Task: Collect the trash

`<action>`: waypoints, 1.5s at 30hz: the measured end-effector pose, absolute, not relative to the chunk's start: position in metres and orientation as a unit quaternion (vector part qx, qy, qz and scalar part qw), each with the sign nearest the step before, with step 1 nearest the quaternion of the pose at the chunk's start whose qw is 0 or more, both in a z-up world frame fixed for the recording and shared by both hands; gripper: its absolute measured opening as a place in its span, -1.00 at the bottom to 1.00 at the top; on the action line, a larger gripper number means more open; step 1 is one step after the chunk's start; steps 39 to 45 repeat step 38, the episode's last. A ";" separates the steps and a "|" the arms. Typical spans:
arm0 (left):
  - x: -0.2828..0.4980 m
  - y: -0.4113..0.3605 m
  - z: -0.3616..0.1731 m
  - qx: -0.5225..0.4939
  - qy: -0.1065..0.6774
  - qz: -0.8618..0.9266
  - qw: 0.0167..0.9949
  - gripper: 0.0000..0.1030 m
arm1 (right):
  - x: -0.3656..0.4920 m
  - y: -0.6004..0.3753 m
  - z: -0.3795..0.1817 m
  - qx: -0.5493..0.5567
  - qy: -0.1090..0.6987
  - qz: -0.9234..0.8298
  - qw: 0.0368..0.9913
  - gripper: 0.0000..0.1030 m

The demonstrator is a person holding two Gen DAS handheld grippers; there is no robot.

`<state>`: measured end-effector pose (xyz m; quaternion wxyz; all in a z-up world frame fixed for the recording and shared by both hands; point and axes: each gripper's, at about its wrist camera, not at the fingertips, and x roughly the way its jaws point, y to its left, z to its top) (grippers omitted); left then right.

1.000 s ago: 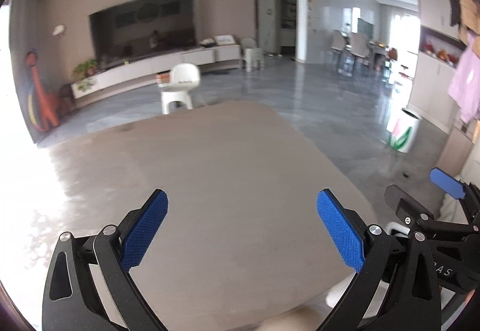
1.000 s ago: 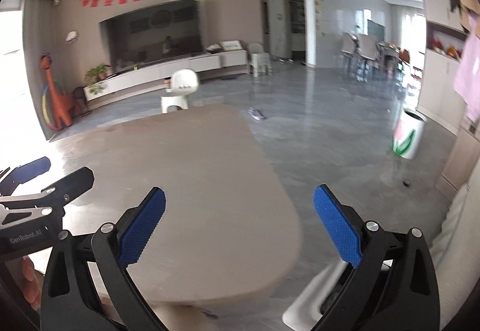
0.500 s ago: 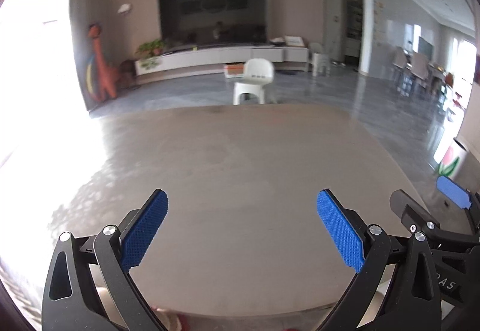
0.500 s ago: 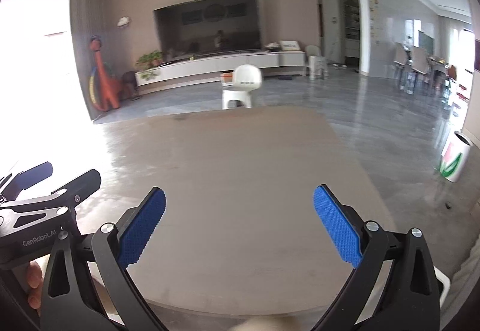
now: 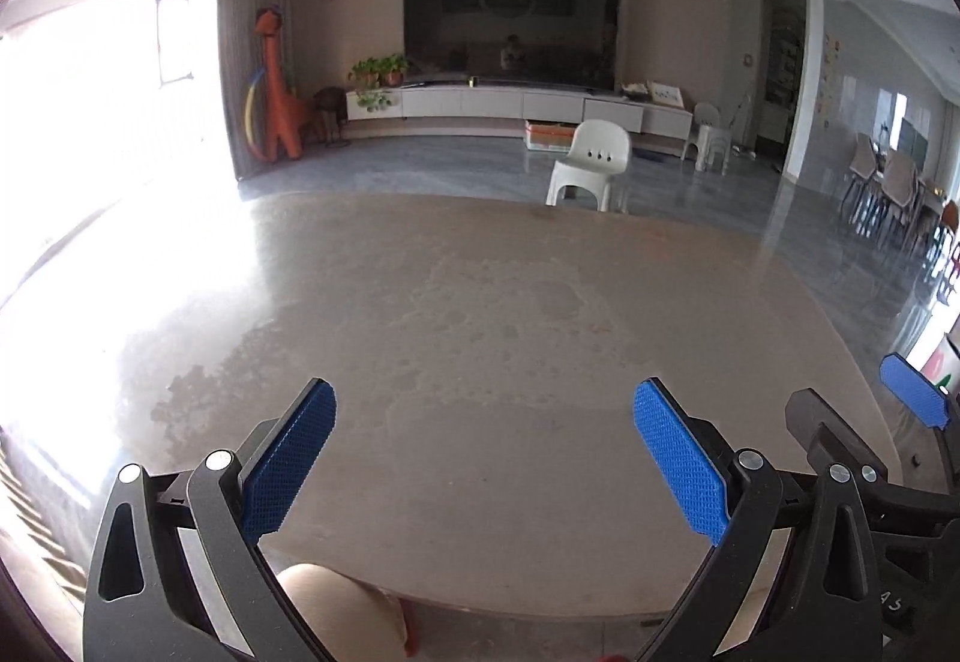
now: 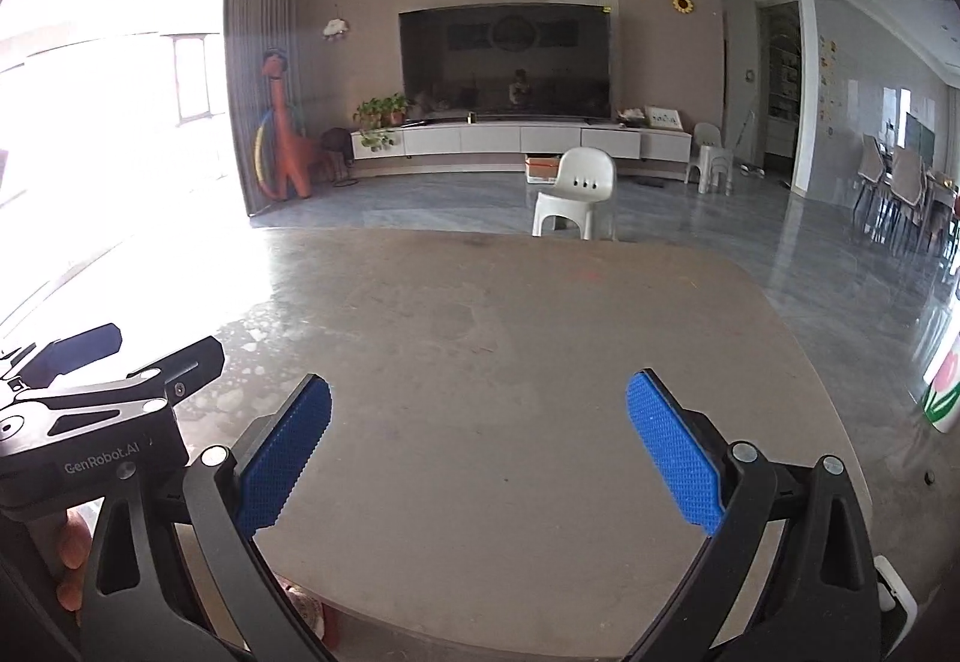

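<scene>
My left gripper is open and empty, held over the near edge of a large tan stone table. My right gripper is open and empty too, beside it over the same table. The right gripper's blue pad shows at the right edge of the left wrist view; the left gripper's body shows at the left of the right wrist view. No trash shows on the tabletop. A white bin with a tulip print stands on the floor to the right.
A small white plastic chair stands beyond the table's far edge. A TV wall unit, an orange dinosaur toy and dining chairs lie further off on the glossy grey floor. Strong window glare washes out the left.
Both views have swung left, from the right-hand floor and bin toward the table and TV wall. Both grippers stayed open.
</scene>
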<state>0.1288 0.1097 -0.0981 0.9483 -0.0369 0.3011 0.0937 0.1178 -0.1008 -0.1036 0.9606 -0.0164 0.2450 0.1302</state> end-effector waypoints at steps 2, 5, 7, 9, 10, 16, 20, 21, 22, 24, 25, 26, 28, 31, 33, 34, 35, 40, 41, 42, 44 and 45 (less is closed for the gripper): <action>0.125 0.112 -0.096 -0.039 0.297 0.097 0.949 0.90 | 0.115 -0.103 -0.102 -0.019 0.243 0.130 0.961 0.91; 0.116 0.109 -0.096 -0.034 0.290 0.100 0.951 0.90 | 0.118 -0.103 -0.099 -0.022 0.241 0.131 0.961 0.91; 0.114 0.107 -0.094 -0.030 0.285 0.103 0.952 0.90 | 0.120 -0.100 -0.099 -0.023 0.240 0.129 0.962 0.91; 0.112 0.105 -0.092 -0.025 0.279 0.108 0.954 0.90 | 0.116 -0.099 -0.100 -0.024 0.238 0.127 0.963 0.91; 0.111 0.104 -0.090 -0.022 0.276 0.111 0.955 0.90 | 0.116 -0.099 -0.100 -0.024 0.238 0.126 0.963 0.91; 0.107 0.104 -0.086 -0.014 0.267 0.117 0.956 0.90 | 0.108 -0.096 -0.102 -0.025 0.237 0.126 0.963 0.91; 0.103 0.104 -0.086 -0.016 0.266 0.119 0.956 0.90 | 0.104 -0.092 -0.103 -0.026 0.235 0.128 0.963 0.91; 0.103 0.104 -0.086 -0.016 0.266 0.119 0.956 0.90 | 0.103 -0.092 -0.102 -0.027 0.234 0.128 0.963 0.91; 0.102 0.105 -0.085 -0.016 0.266 0.119 0.956 0.90 | 0.100 -0.092 -0.102 -0.027 0.233 0.128 0.964 0.91; 0.104 0.106 -0.086 -0.018 0.268 0.119 0.956 0.90 | 0.099 -0.091 -0.102 -0.029 0.231 0.128 0.964 0.91; 0.104 0.107 -0.086 -0.020 0.269 0.118 0.956 0.90 | 0.099 -0.090 -0.102 -0.029 0.231 0.129 0.964 0.91; 0.104 0.107 -0.086 -0.020 0.268 0.118 0.956 0.90 | 0.100 -0.090 -0.101 -0.029 0.231 0.129 0.964 0.91; 0.106 0.107 -0.086 -0.022 0.269 0.117 0.956 0.90 | 0.101 -0.091 -0.100 -0.030 0.230 0.129 0.964 0.91; 0.106 0.106 -0.088 -0.021 0.269 0.120 0.956 0.90 | 0.101 -0.091 -0.099 -0.031 0.230 0.130 0.964 0.91; 0.106 0.106 -0.088 -0.021 0.268 0.121 0.955 0.90 | 0.101 -0.091 -0.098 -0.030 0.230 0.131 0.964 0.91; 0.105 0.106 -0.087 -0.021 0.268 0.124 0.955 0.90 | 0.101 -0.091 -0.098 -0.031 0.230 0.131 0.964 0.91; 0.103 0.105 -0.087 -0.020 0.266 0.127 0.955 0.90 | 0.101 -0.091 -0.098 -0.031 0.230 0.132 0.964 0.91; 0.097 0.101 -0.086 -0.012 0.257 0.136 0.957 0.90 | 0.100 -0.091 -0.097 -0.029 0.229 0.132 0.964 0.91; 0.097 0.101 -0.086 -0.012 0.257 0.136 0.957 0.90 | 0.100 -0.091 -0.097 -0.029 0.229 0.132 0.964 0.91; 0.097 0.101 -0.086 -0.012 0.257 0.136 0.957 0.90 | 0.100 -0.091 -0.097 -0.029 0.229 0.132 0.964 0.91; 0.097 0.101 -0.086 -0.012 0.257 0.136 0.957 0.90 | 0.100 -0.091 -0.097 -0.029 0.229 0.132 0.964 0.91; 0.097 0.101 -0.086 -0.012 0.257 0.136 0.957 0.90 | 0.100 -0.091 -0.097 -0.029 0.229 0.132 0.964 0.91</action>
